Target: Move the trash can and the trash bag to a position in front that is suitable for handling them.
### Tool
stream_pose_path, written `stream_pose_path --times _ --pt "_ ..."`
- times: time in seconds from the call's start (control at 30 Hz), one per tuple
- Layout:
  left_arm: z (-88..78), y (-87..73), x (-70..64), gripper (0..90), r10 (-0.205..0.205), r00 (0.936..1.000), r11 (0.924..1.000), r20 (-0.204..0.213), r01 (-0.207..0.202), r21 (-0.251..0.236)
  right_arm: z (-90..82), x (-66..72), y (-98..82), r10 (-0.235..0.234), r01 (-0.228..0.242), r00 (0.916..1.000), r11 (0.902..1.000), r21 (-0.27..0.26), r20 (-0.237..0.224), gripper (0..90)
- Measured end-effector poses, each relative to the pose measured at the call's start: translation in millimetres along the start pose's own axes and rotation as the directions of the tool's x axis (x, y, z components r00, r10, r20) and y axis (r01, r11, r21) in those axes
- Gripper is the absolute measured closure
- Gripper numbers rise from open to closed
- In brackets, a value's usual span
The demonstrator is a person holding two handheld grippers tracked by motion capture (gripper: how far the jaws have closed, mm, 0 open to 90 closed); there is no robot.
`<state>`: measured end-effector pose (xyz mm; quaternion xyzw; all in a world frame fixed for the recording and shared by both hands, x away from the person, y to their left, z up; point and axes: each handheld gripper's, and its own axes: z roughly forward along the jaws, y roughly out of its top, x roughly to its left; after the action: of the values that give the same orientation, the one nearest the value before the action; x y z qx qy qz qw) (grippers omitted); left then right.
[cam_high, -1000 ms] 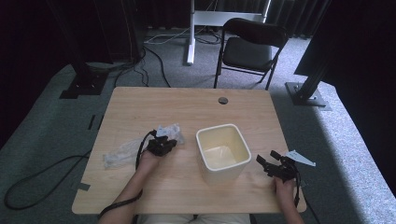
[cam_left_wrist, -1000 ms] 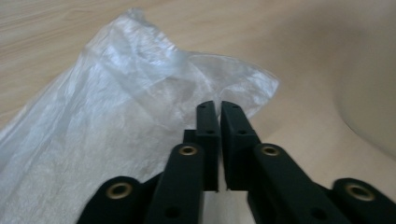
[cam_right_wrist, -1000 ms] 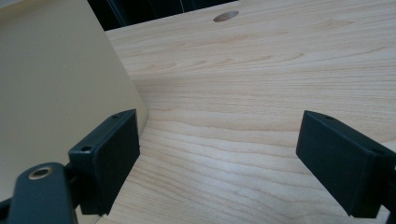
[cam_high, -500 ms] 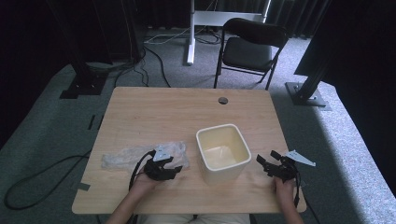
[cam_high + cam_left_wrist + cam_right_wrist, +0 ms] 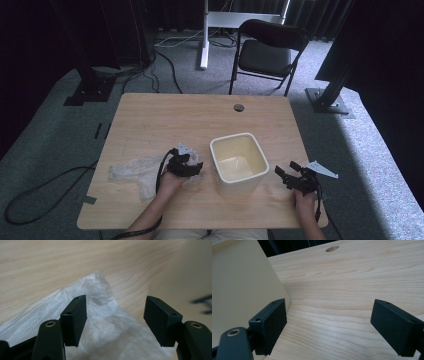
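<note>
Left gripper [image 5: 116, 315] view is motion-blurred at the right edge; plastic bag [image 5: 135, 172] is cut off at its bottom. Jaws have just been opening and stand apart, released: bag lies between and under them, pads not pressing it. Right gripper [image 5: 287, 175] wide open on bare table [image 5: 352, 290], cream bin [image 5: 237, 162] just beside its left jaw, touch unclear

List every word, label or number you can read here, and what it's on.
None can be read.
The bin, the plastic bag and the table carry no print.
The left gripper and right gripper show no markings.
</note>
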<state>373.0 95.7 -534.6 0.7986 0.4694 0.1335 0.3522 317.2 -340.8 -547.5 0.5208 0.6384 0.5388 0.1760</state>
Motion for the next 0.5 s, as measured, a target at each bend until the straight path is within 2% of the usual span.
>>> stream_pose_path --times 0.03,0.13,0.2,0.33,0.4,0.5 --pt "2.5 -1.5 -0.3 35.8 0.005 1.0000 0.9999 -0.008 -0.005 -0.012 -0.1 0.0 -0.1 0.000 0.000 1.0000 1.0000 -0.001 -0.001 12.8" --pt "3.2 -1.3 -2.5 36.6 0.052 0.9979 0.9987 -0.040 -0.052 -0.001 -0.3 -0.2 -0.2 -0.001 0.001 1.0000 1.0000 -0.001 -0.004 12.8" --pt "2.4 -3.4 -3.6 45.3 0.100 0.9925 0.9949 -0.070 -0.101 -0.004 0.1 -0.1 0.0 -0.001 0.001 1.0000 1.0000 0.001 -0.005 12.8" --pt "0.0 -7.3 2.4 64.1 0.133 0.9906 0.9904 -0.031 -0.134 -0.034 -0.2 0.0 -0.1 -0.002 0.002 1.0000 1.0000 0.000 -0.004 12.8" --pt "-0.5 -8.4 6.9 72.5 0.159 0.9873 0.9863 -0.006 -0.159 -0.044 0.0 0.1 -0.1 -0.002 0.002 1.0000 1.0000 0.001 -0.004 12.8" --pt "-0.3 -5.1 16.3 81.3 0.215 0.9750 0.9763 0.055 -0.214 -0.035 0.0 0.2 -0.1 -0.003 0.003 1.0000 1.0000 0.001 -0.001 12.8"
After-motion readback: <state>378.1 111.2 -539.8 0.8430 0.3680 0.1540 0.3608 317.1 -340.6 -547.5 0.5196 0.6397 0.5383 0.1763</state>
